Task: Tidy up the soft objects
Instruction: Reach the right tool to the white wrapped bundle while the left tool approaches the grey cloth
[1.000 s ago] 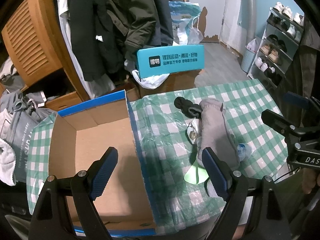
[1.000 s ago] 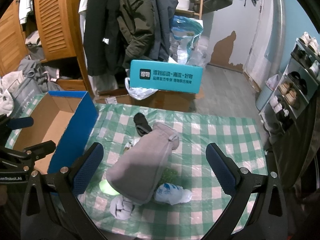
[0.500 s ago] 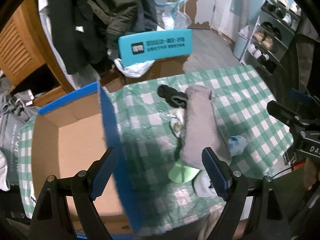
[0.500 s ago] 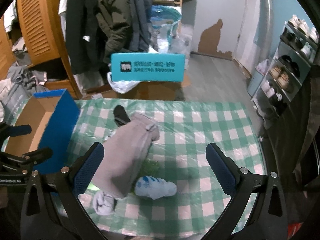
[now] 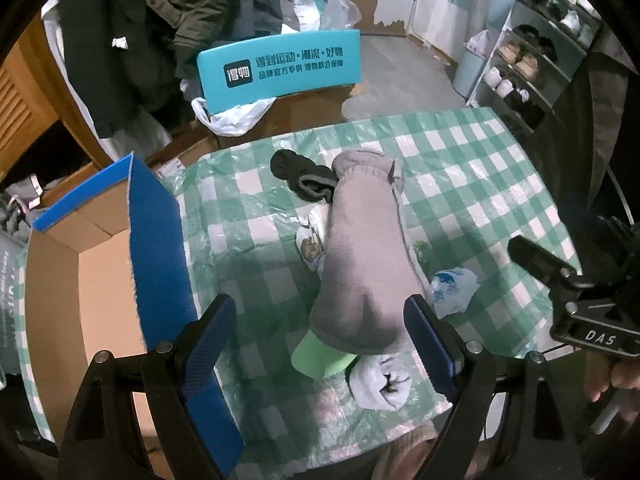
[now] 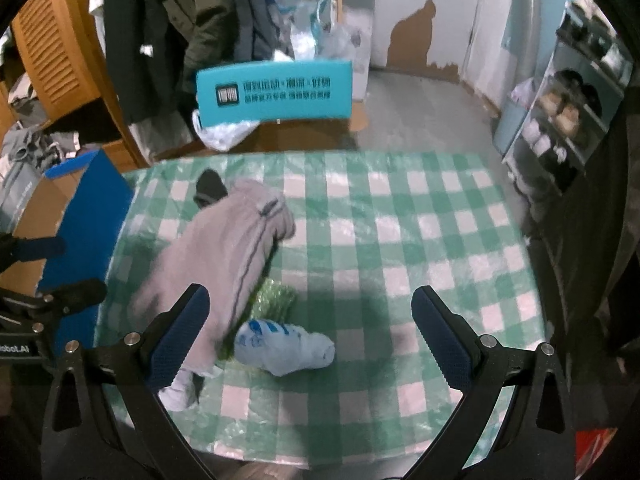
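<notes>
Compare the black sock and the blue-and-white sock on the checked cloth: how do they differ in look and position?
The black sock is dark and lies at the far end of the grey garment, touching it. The blue-and-white sock is pale with blue markings and lies near the garment's closer end, on its right side, close to the right gripper. Both are bundled up and rest on the green checked tablecloth, outside the box.

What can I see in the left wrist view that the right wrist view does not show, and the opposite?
Only the left wrist view shows the bare cardboard floor of the open box and the lime green item under the gray garment. Only the right wrist view shows the green crinkled item clearly. Both show the black sock, the white and blue sock, the checkered tablecloth and an open gripper.
</notes>
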A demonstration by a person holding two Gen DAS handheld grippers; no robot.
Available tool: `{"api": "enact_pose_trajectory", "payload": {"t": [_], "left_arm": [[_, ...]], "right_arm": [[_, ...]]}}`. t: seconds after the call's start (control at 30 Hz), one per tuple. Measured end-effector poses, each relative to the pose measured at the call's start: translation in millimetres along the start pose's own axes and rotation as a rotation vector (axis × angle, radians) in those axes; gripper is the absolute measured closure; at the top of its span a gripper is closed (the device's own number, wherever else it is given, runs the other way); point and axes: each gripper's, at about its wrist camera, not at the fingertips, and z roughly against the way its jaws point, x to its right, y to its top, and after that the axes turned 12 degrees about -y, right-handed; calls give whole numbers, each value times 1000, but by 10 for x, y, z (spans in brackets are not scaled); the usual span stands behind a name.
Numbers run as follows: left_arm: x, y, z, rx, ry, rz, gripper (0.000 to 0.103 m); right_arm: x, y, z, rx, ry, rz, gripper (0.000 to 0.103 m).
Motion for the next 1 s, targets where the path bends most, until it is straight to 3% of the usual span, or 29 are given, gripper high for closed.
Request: {"api": "enact_pose_trajectory", "payload": {"t": [0.37, 0.6, 0.9, 1.0], "left_arm": [[-33, 0, -300, -66, -10, 15, 16], [-45, 39, -428, -78, -20, 36, 16], [-62, 100, -571, -95, -40, 61, 16], [-77, 128, -639, -101, -51, 82, 16]], "right_arm": [[-79, -202, -482, -146, 35, 6, 4], [-246, -277, -652, -179, 37, 73, 7], [-294, -331, -841, -218, 36, 107, 24], [-259, -321, -856, -220, 24, 106, 39]]}}
